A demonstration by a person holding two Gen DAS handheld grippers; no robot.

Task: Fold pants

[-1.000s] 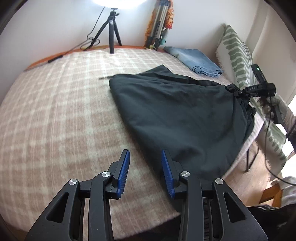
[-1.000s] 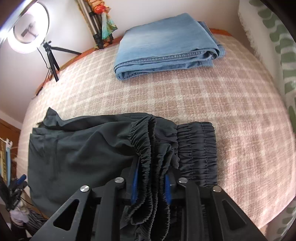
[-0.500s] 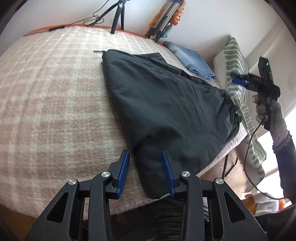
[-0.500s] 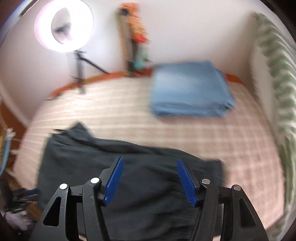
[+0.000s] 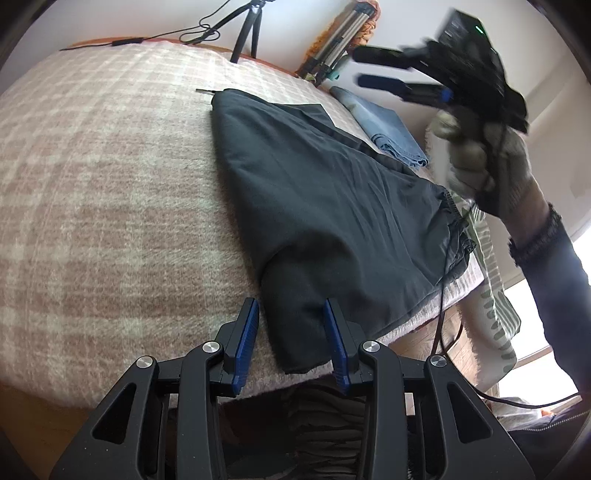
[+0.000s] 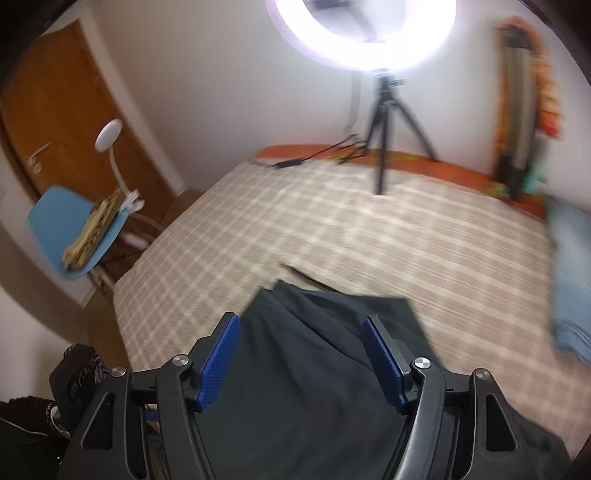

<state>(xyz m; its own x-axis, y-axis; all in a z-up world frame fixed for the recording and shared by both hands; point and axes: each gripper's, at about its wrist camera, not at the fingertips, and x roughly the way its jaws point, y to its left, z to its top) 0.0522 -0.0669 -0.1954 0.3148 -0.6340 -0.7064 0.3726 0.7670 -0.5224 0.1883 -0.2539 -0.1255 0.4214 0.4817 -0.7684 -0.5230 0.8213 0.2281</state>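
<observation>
Dark pants (image 5: 332,206) lie flat on plaid blanket (image 5: 110,184). Left gripper (image 5: 291,332), jaws narrowly parted, straddles their near corner, nothing pinched. Right gripper (image 6: 301,354) above them, opening wide, empty.

Bright room, one sharp view and one smeared.
We see the left wrist view crisp on the blanket (image 5: 110,206), though the far right gripper (image 5: 384,70) is motion-blurred and the window (image 5: 546,314) at right blows out. In the right wrist view the ring light (image 6: 364,33) glares white up top; everything smears sideways, and both views bend at the edges.
</observation>
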